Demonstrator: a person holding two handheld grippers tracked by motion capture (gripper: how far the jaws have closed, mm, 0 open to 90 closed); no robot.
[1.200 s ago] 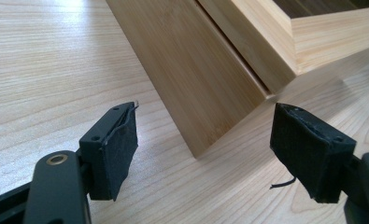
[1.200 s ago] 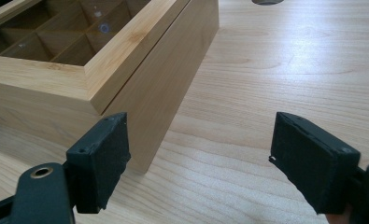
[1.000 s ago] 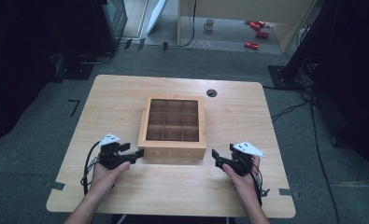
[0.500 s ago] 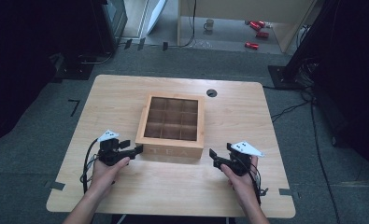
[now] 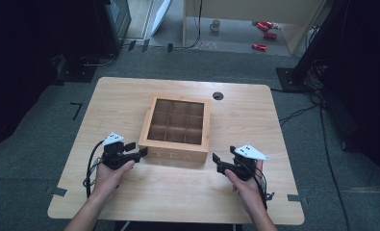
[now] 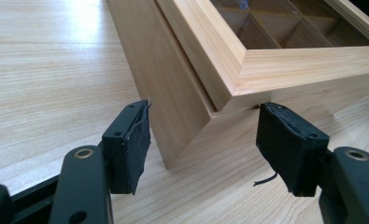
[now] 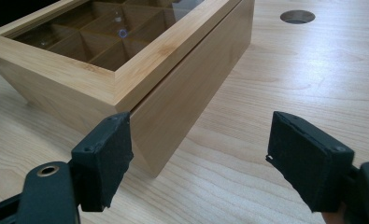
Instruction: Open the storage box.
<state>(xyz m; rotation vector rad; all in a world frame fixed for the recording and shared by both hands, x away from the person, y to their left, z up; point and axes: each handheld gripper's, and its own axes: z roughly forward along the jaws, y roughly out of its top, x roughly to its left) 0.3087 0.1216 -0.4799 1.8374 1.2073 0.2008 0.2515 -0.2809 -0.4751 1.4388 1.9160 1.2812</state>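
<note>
Centrally on the light wooden table [image 5: 130, 96] sits a square wooden tea box [image 5: 176, 127], its glass-paned lid closed over a three-by-three grid of compartments, with lettering on the front wall facing the person. A round cable hole [image 5: 218, 95] lies in the tabletop just beyond the box's far right corner. The left gripper [image 5: 138, 154], held in the person's left hand [image 5: 109, 172], reaches the box's near left corner; from the left gripper view, its jaws stand wide apart, one to each side of that corner, neither pad visibly pressing the wood. The right gripper [image 5: 216, 161], held in the right hand [image 5: 245, 183], sits just beside the near right corner, jaws likewise spread wide, the corner lying in front of the left-hand pad in the right gripper view. Cables trail back from both grippers along the forearms.
</note>
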